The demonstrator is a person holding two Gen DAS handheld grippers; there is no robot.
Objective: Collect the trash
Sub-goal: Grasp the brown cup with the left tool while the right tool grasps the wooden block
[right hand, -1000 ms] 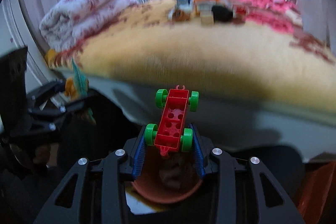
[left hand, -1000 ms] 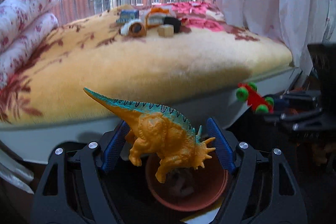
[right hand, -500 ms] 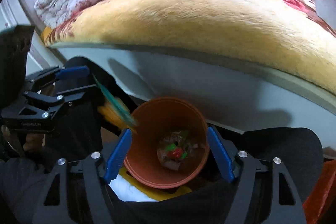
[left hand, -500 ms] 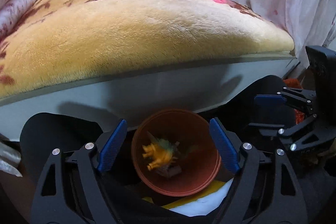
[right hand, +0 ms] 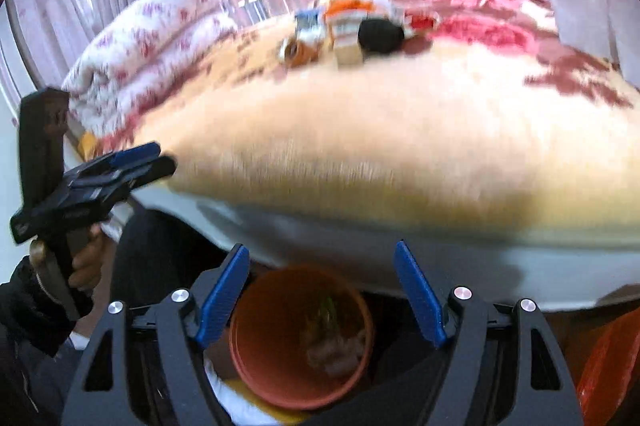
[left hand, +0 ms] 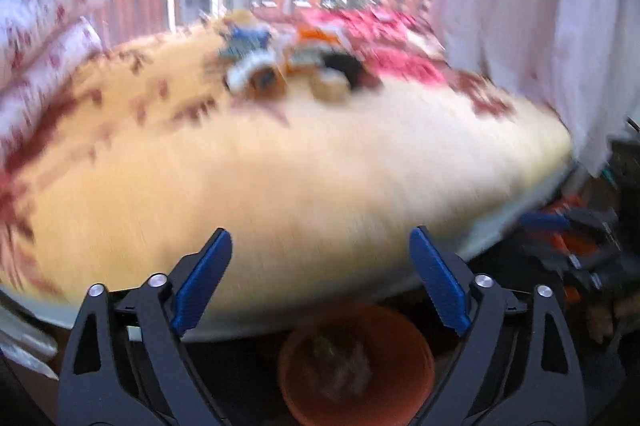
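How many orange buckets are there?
1. The orange bucket sits on the floor below the edge of the bed, seen between the fingers of the right hand-held gripper. More could be hidden out of view.

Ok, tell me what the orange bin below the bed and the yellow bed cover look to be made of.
Orange bin: probably plastic, with a smooth, even-coloured, faintly glossy inner wall and a thin round rim; blur leaves the finish uncertain.

Yellow bed cover: looks like plush fleece or faux fur, matte, with short fibres showing as fine streaks near the bed's edge and a dark red printed pattern. The exact fabric can't be told.
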